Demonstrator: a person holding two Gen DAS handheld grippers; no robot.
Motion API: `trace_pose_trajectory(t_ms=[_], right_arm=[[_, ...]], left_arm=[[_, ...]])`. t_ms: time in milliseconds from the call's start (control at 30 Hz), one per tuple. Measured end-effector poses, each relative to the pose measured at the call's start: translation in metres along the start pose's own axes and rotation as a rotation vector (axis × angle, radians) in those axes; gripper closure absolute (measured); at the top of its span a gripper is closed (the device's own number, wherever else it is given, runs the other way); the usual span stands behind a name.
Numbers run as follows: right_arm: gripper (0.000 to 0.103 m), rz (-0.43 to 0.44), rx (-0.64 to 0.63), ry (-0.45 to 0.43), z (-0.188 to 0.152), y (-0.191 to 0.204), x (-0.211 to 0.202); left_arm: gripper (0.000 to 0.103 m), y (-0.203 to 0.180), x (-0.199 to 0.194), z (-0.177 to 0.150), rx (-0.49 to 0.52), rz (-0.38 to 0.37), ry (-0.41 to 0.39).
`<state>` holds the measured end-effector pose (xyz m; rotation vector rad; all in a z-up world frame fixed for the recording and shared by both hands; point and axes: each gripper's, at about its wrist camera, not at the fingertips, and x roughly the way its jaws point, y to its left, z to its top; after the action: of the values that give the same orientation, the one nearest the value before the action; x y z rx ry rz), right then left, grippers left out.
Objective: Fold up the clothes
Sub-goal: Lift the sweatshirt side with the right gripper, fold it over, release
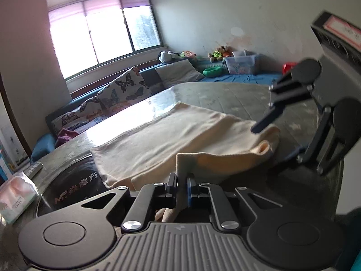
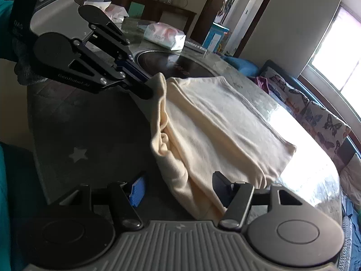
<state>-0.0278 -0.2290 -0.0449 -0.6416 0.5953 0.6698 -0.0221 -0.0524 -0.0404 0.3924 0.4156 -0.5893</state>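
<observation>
A cream garment (image 1: pixel 171 131) lies folded flat on a round grey table (image 1: pixel 225 94). In the left wrist view my left gripper (image 1: pixel 180 187) is shut on a raised fold of the garment's near edge. The right wrist view shows the same left gripper (image 2: pixel 146 90) pinching that edge and lifting it off the table (image 2: pixel 90 135). My right gripper (image 2: pixel 178 185) is open, its blue pad (image 2: pixel 136 190) left of the garment (image 2: pixel 225 122) and the other finger on its right, with the near end of the cloth lying between them. From the left wrist view the right gripper (image 1: pixel 275 142) hovers over the garment's right end.
A dark round hob plate (image 1: pixel 74 187) is set into the table beside the garment. A tissue pack (image 1: pixel 15 194) and a remote (image 1: pixel 33 169) lie near the table's edge. A sofa with butterfly cushions (image 1: pixel 121 88) runs behind, under the window.
</observation>
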Motion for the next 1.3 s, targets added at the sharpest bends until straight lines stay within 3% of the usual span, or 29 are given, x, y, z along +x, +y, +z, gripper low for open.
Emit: trace_pose_trajectory(t_ms=[200, 300, 400, 767, 900, 1133, 1300], right_arm=[[0.083, 0.061, 0.107, 0.003, 0.007, -0.018, 0.013], [0.089, 0.090, 0.170, 0.005, 0.010, -0.029, 0.012], [0.091, 0.104, 0.226, -0.002, 0.012, -0.039, 0.009], [0.092, 0.107, 0.295, -0.018, 0.016, -0.051, 0.006], [0.092, 0.104, 0.300, -0.023, 0.015, -0.050, 0.005], [0.092, 0.094, 0.299, -0.039, 0.017, -0.050, 0.003], [0.093, 0.088, 0.294, -0.041, 0.016, -0.047, 0.003]], left_arm=[[0.090, 0.000, 0.000, -0.001, 0.012, -0.002, 0.004], [0.086, -0.004, -0.004, -0.006, 0.049, 0.006, 0.008], [0.075, -0.009, -0.007, -0.012, 0.088, 0.012, 0.011], [0.074, -0.023, -0.001, -0.028, 0.292, 0.080, 0.001], [0.074, -0.027, 0.001, -0.029, 0.362, 0.073, 0.000], [0.074, -0.019, 0.011, -0.031, 0.359, 0.047, 0.041], [0.091, -0.012, 0.010, -0.032, 0.321, 0.018, 0.056]])
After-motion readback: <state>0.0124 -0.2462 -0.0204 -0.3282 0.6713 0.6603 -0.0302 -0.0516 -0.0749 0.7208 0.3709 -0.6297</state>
